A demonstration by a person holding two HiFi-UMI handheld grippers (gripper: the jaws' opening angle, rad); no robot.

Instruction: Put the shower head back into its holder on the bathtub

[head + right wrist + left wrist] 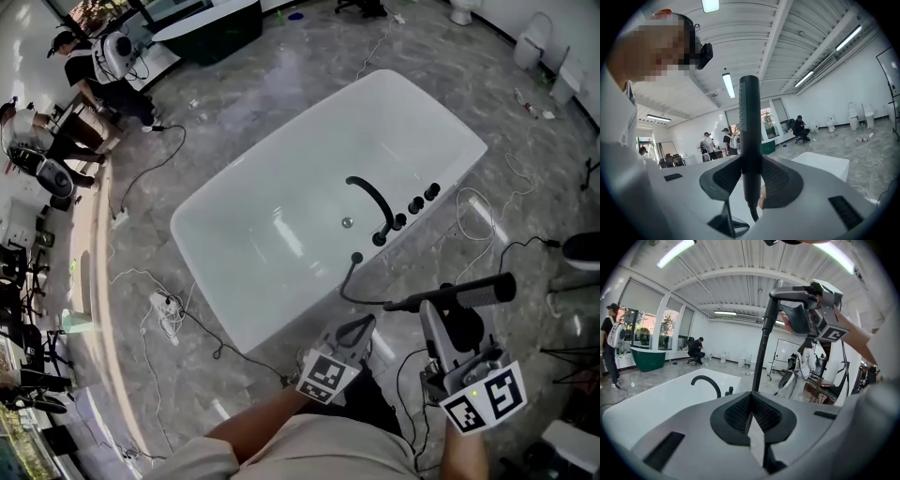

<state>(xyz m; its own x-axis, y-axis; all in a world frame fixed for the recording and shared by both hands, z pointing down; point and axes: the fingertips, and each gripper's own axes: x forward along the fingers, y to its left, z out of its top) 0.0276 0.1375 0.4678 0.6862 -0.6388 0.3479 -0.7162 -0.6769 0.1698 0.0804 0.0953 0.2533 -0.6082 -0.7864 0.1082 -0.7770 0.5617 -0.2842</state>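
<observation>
Down at the left, the left gripper has its jaws pressed together on nothing, just outside the white bathtub's near rim. Ahead of both grippers, a black spout arches over the tub. The right gripper clamps the black shower head crosswise, outside the tub. Its hose trails left to the rim.

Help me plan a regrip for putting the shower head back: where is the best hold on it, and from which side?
Take the shower head on its slim straight handle, near the hose, jaws closing across it from both sides. It is an even round bar there, and both ends stay free. The right gripper is shut on it that way.
</observation>
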